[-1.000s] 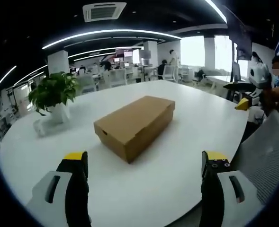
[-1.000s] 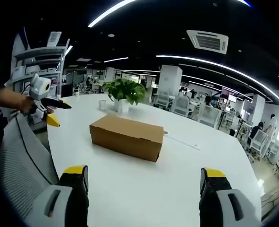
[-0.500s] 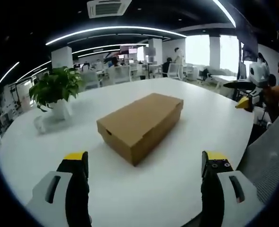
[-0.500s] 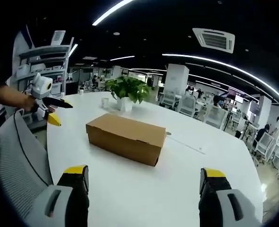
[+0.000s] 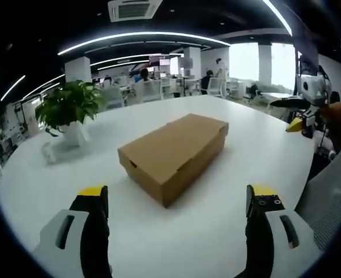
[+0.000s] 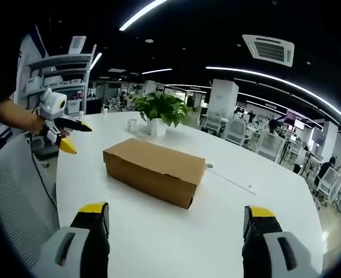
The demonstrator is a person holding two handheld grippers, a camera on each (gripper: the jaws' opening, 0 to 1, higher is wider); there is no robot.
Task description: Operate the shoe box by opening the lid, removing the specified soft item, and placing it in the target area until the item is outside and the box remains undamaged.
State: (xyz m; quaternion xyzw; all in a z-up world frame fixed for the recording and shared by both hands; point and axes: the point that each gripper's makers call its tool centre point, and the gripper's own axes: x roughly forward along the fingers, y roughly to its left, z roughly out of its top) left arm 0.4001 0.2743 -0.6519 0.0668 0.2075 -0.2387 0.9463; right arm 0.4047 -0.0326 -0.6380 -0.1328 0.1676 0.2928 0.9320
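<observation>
- White surface (image 5: 228, 174) is carrying the lidded shoe box (image 5: 173, 153) ahead of both tongs.
- Left tongs (image 5: 177, 200) and right tongs (image 6: 176, 217) are gaping wide, empty.
- Light cardboard is probably denting easily; lifting by the lid edge looks safest.

Open-plan office w/ white table (image 5: 228, 214), potted plant (image 5: 68, 110), ceiling strip lights (image 5: 141, 37).

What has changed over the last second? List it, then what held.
Both grippers have edged toward the shoe box, which looms slightly larger in both views; nothing was grasped or released. Unchanged: the lid is shut, the box sits flat on the white table near the potted plant, and both pairs of jaws stand wide open and empty.
</observation>
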